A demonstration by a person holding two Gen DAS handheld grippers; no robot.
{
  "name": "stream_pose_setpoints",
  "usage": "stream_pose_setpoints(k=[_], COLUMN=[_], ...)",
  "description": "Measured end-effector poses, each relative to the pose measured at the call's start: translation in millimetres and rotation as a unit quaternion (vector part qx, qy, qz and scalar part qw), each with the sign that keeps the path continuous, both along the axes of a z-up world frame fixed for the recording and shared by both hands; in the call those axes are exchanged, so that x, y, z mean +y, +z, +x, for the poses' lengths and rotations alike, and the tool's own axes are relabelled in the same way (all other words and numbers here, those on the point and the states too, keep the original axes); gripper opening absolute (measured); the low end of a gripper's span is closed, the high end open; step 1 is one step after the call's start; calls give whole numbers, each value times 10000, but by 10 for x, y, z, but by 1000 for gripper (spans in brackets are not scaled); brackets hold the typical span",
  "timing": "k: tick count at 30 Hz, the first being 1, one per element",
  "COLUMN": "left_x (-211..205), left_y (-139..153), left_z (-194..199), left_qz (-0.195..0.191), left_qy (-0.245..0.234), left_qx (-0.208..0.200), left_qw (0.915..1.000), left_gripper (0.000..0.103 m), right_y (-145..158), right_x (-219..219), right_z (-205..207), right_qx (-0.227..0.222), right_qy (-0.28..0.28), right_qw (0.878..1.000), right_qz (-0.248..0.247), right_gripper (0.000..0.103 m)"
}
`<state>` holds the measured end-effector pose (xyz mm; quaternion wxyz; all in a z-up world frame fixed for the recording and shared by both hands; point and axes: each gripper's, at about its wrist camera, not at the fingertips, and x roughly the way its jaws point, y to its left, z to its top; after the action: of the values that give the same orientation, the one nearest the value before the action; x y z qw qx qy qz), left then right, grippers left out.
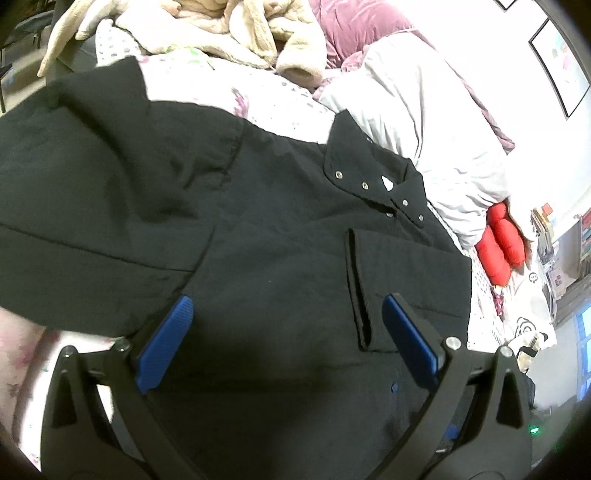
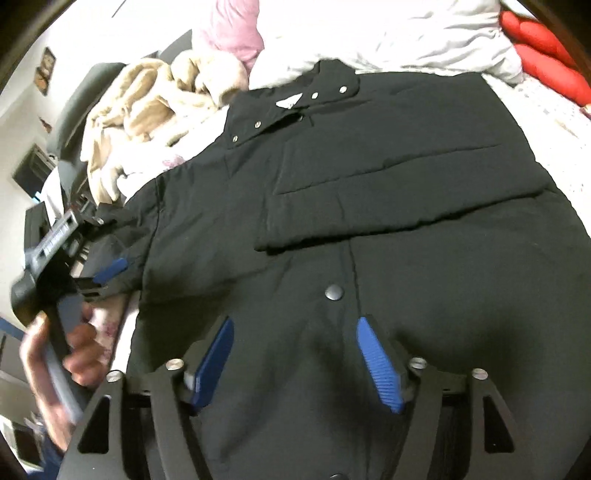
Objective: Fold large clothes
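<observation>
A black jacket (image 1: 280,236) lies front-up on the bed, its snap collar (image 1: 373,184) towards the pillows. In the right wrist view one sleeve (image 2: 388,192) is folded across the chest of the jacket (image 2: 258,295). My left gripper (image 1: 288,306) hovers open over the jacket's front, with nothing between its blue pads. My right gripper (image 2: 295,321) is open too, above the lower front near a snap button (image 2: 334,292). At the jacket's left edge a hand (image 2: 77,350) holds the left tool, one blue pad (image 2: 112,266) showing.
A beige fleece garment (image 2: 147,107) is heaped beyond the jacket's shoulder. A white duvet (image 1: 424,122), a pink pillow (image 1: 362,29) and a red plush item (image 1: 498,243) lie at the head of the bed. The patterned bed sheet (image 1: 266,99) shows around the jacket.
</observation>
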<state>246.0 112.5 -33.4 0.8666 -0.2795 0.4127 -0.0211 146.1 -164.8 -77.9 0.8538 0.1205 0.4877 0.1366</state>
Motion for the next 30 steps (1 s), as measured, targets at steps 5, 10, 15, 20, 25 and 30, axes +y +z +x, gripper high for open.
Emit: stream_pose_setpoints(k=[5,10,15,20,25,30], left_x=[374,987,1626,2236,2618,2676], left_y=[178,186,112,-171,-462,-659], left_z=[-187,-364,-602,-925,-1126,-1073], left_qz=[148,84,-36,-349,-888,-1238], left_qy=[338,1032,1913,2890,3423,3390], left_qx=[-176,-42,188,831,1208,1359], left_qw=[9992,9946,9813,9531,9275,9226], left_gripper=[102,102,102,102,102,102], right_y=[86,118,100,173,196,179], right_x=[99,36,-77,-88,14,44], right_z=[-23,-42,-73,-144,-172,-177], right_qx=[-16,-28,47,-1,-26,-6], right_qy=[196,117,-104,-74,59,91], right_qw=[9998,9999,9998,9997,9997,9996], right_qz=[2,35,135,247,252,250], right_gripper=[72,72,72,72,72,72])
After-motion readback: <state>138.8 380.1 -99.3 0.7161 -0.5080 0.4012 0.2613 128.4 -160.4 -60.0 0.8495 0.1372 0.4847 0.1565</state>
